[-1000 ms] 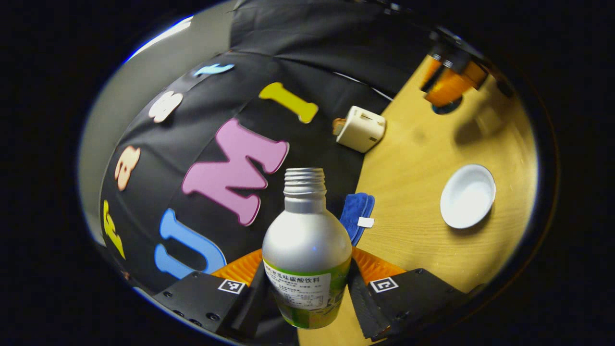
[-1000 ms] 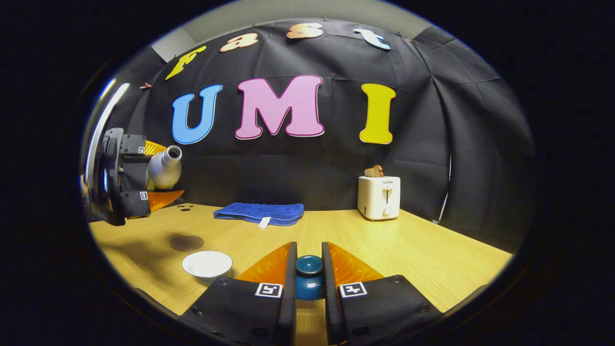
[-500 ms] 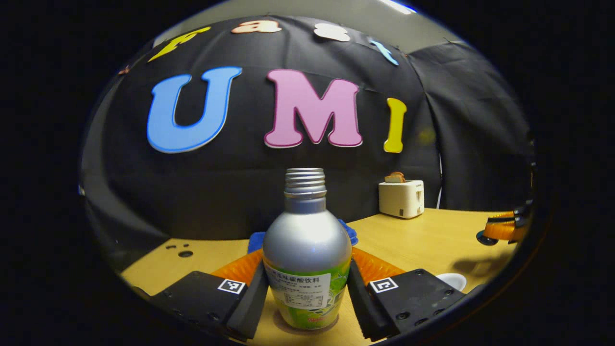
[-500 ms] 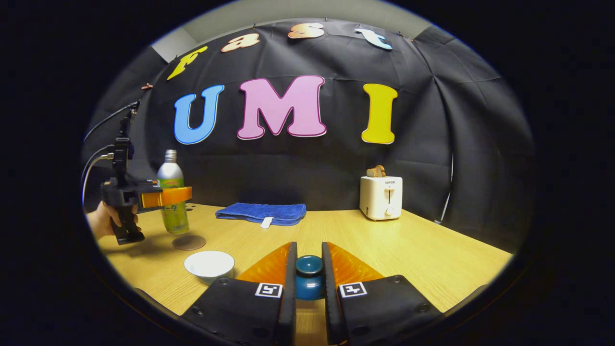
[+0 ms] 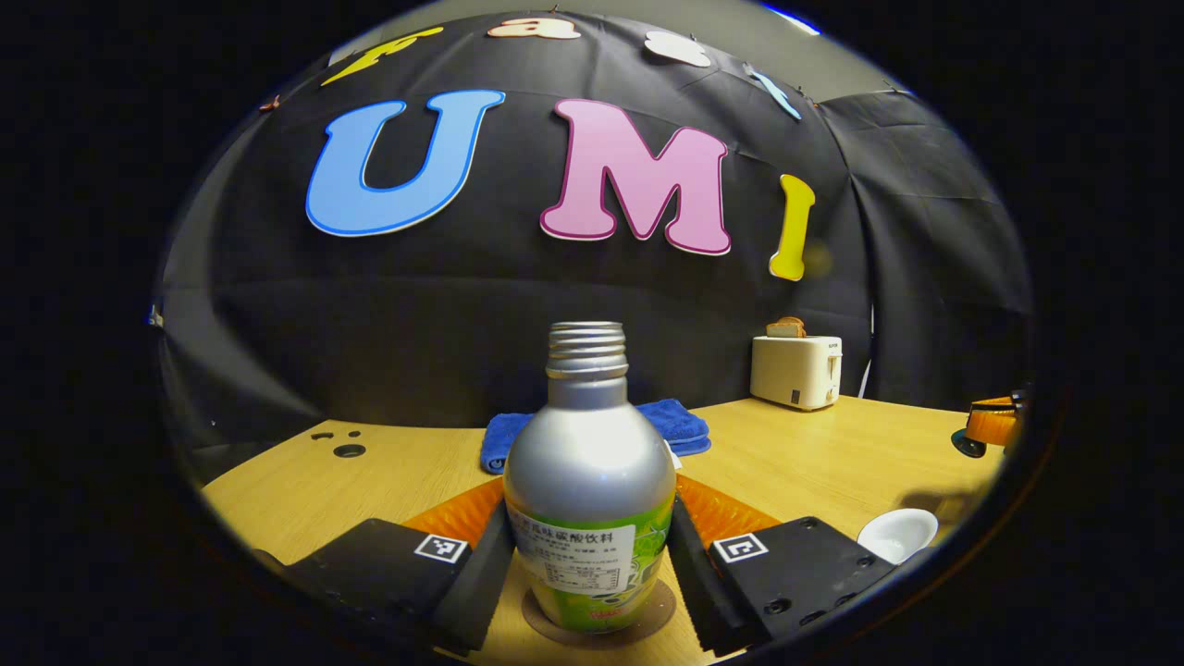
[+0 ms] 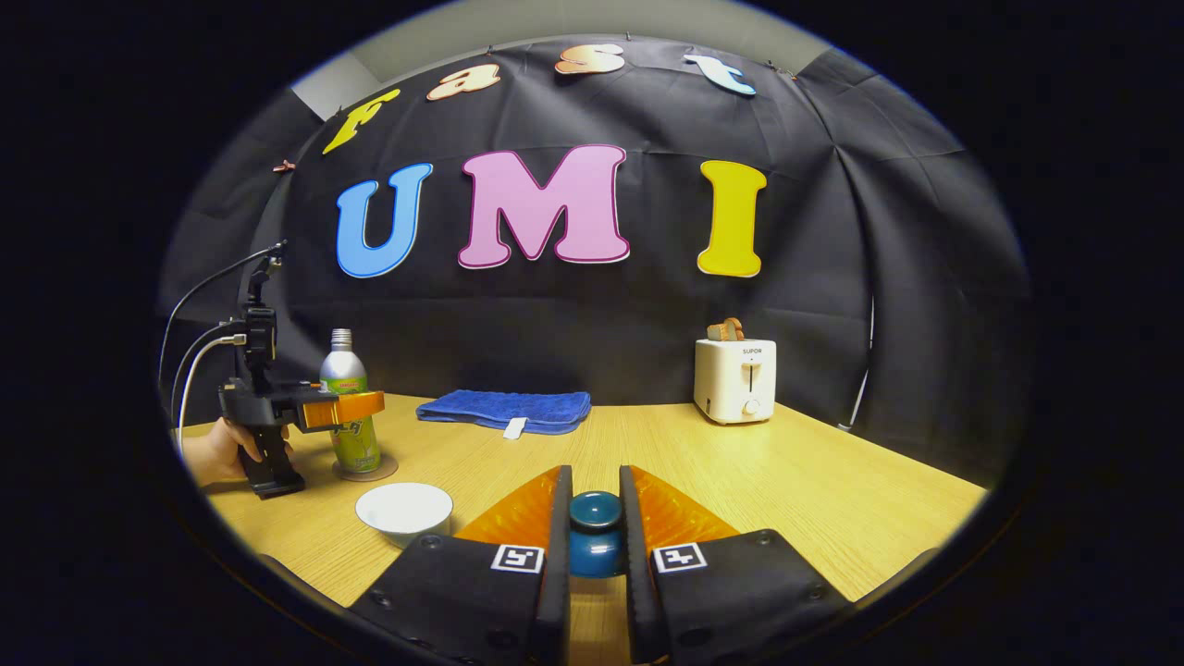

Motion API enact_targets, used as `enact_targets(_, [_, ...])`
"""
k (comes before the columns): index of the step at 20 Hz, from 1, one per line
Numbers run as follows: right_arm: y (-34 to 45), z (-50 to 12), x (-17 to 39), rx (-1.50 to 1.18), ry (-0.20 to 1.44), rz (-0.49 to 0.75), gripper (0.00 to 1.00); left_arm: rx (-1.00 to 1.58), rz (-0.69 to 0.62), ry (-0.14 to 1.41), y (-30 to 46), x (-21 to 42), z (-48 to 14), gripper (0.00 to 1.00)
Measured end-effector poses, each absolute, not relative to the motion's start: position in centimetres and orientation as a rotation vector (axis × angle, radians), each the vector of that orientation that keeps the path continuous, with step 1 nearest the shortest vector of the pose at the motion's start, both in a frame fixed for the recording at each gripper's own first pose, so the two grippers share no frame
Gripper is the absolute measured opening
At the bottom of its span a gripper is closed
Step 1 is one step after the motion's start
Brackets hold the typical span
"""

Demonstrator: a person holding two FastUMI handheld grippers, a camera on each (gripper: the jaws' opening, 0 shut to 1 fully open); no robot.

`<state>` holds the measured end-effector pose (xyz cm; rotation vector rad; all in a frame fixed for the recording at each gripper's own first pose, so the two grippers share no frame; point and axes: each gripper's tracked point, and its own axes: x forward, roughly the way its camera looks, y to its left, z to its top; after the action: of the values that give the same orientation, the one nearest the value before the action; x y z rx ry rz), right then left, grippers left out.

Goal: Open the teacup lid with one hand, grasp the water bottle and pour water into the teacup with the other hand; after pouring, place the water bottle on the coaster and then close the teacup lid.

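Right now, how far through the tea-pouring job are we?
Bottle placement looks done: the water bottle stands upright on the coaster, the left gripper around it, not yet let go. The right gripper holds the blue lid by its knob. Left: release the bottle, close the open white teacup.

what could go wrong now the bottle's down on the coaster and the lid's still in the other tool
1. The uncapped water bottle is tall and narrow on the small coaster; if the left tool opens unevenly, a finger could tip it.
2. The right tool pinches the teacup lid only by its knob, so it could swing or slip on the way back.
3. The teacup sits close to the bottle, so a wide swing might knock it.
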<state>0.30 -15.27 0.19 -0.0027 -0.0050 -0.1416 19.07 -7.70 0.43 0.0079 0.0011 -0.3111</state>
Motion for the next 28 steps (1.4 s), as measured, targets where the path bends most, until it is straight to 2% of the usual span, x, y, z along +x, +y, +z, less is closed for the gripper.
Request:
enact_targets(4, [-15.3, 0.2, 0.3, -0.003, -0.005, -0.142, 0.28, 0.059, -0.303, 0.006, -7.9, 18.8, 0.7, 0.86])
enact_targets(6, [-15.3, 0.2, 0.3, -0.003, -0.005, -0.142, 0.28, 0.064, -0.303, 0.005, -7.6, 17.4, 1.1, 0.97])
enact_targets(13, [-15.3, 0.2, 0.3, -0.003, -0.005, -0.142, 0.28, 0.142, -0.285, -0.003, -5.8, 10.8, 0.6, 0.96])
enact_targets(20, [-14.1, 0.4, 0.8, -0.015, -0.009, -0.114, 0.28, 0.072, -0.266, -0.058, -5.3, 4.4, 1.4, 0.96])
enact_targets(24, [-8.4, 1.4, 2.0, 0.016, -0.003, 0.010, 0.28, 0.043, -0.262, -0.086, -5.1, 2.9, 1.6, 0.96])
enact_targets(28, [-3.4, -0.1, 3.6, -0.024, 0.076, 0.110, 0.28, -0.013, -0.284, -0.051, -5.4, 2.0, 0.2, 0.97])
